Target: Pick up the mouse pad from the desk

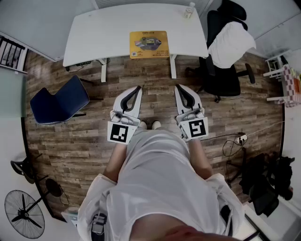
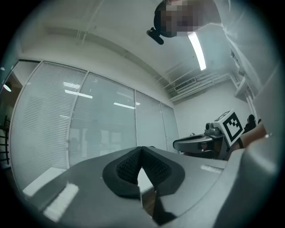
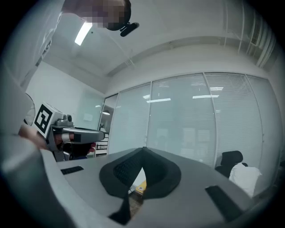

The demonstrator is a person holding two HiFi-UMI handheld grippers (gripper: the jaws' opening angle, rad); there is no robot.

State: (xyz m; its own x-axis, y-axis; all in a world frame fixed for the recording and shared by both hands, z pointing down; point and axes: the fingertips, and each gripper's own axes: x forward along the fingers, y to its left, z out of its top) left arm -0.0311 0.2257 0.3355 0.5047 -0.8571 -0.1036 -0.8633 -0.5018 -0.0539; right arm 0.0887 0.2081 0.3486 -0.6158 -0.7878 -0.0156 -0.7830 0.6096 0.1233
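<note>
A wood floor (image 1: 94, 141) fills most of the head view, with a white desk (image 1: 94, 33) set across its far edge. A black chair (image 1: 221, 75) draped with a white cloth (image 1: 230, 42) stands at the desk's right end. A blue chair (image 1: 61, 101) sits well apart on the left, so the way to the desk's front edge is clear.

The person (image 1: 160, 188) stands back from the desk, facing it square on. The two tools are held side by side at waist height, both pointing forward and about level. This reads as a carrying pose before the approach, not a reach.

The left gripper (image 1: 137, 88) has its jaws closed, the tips meeting with nothing between them. The right gripper (image 1: 178, 87) is closed the same way and also empty. Either one will have to open before it can take anything.

The pad (image 1: 149, 44), yellow with a printed picture, lies flat on the desk near the front edge, just right of centre. It is almost straight ahead, between the lines of the two tools, and neither is near it. A yellow sliver under the right jaws in the right gripper view is probably this pad, though the view is too narrow to be sure. Because it lies flat, a jaw will likely need to get under an edge, and the near edge is the closest.

A small bottle (image 1: 189, 10) stands at the desk's far right corner, well away from the pad.
</note>
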